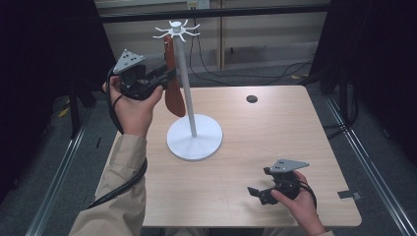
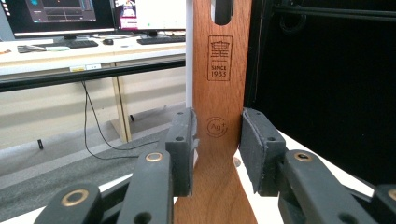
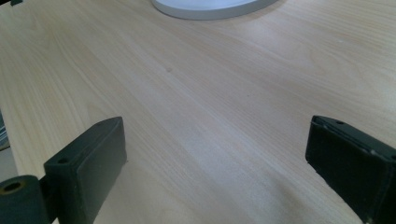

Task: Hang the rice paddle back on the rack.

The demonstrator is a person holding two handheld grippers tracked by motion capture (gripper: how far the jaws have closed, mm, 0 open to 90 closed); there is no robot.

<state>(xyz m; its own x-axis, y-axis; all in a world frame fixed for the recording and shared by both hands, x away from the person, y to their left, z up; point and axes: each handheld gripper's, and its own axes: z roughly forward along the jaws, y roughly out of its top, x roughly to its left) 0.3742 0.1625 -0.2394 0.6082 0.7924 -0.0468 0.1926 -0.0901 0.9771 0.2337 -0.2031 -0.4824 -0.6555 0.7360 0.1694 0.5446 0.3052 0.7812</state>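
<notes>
A brown wooden spatula [image 1: 174, 96] hangs from a hook at the top of a white stand [image 1: 186, 83], blade down beside the pole. My left gripper [image 1: 169, 76] reaches in from the left and is shut on the spatula's handle. In the left gripper view, its two pads press the narrow edges of the handle [image 2: 219, 84], just below a round stamp. My right gripper [image 1: 255, 192] rests low over the table's front right. It is open, and bare wood lies between its jaws [image 3: 215, 163].
The stand's round white base [image 1: 194, 137] sits mid-table, and its rim [image 3: 210, 7] lies ahead of my right gripper. A small black disc [image 1: 252, 99] lies at the far side of the wooden table [image 1: 275, 137]. A desk with monitors [image 2: 70, 46] stands beyond.
</notes>
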